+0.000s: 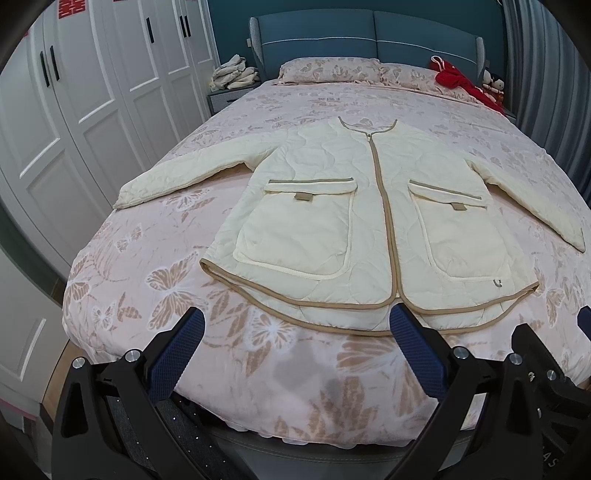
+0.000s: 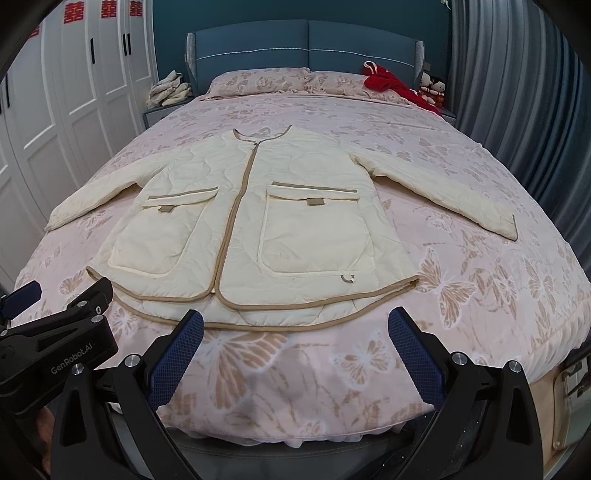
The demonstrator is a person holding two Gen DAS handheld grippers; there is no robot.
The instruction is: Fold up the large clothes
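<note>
Bed, covered by a pink butterfly-print quilt, with the cream quilted jacket laid face up across its middle: zip closed, collar toward the headboard, tan-bound hem toward the foot, both sleeves spread out to the sides. The left sleeve and right sleeve lie flat on the quilt, well apart from the body panels. Two flapped patch pockets sit on the front; a small metal ring hangs at the lower corner of one, though its exact form is hard to make out at this size. The left gripper and right gripper hover side by side over the foot of the bed, just short of the hem, each with its fingers spread wide and nothing between them. The fold has seemingly not begun; this is the approach stage. The next move likely calls for each gripper to reach a sleeve or a side edge, close on one layer cleanly, and carry it inward over the front without dragging the body askew.
</note>
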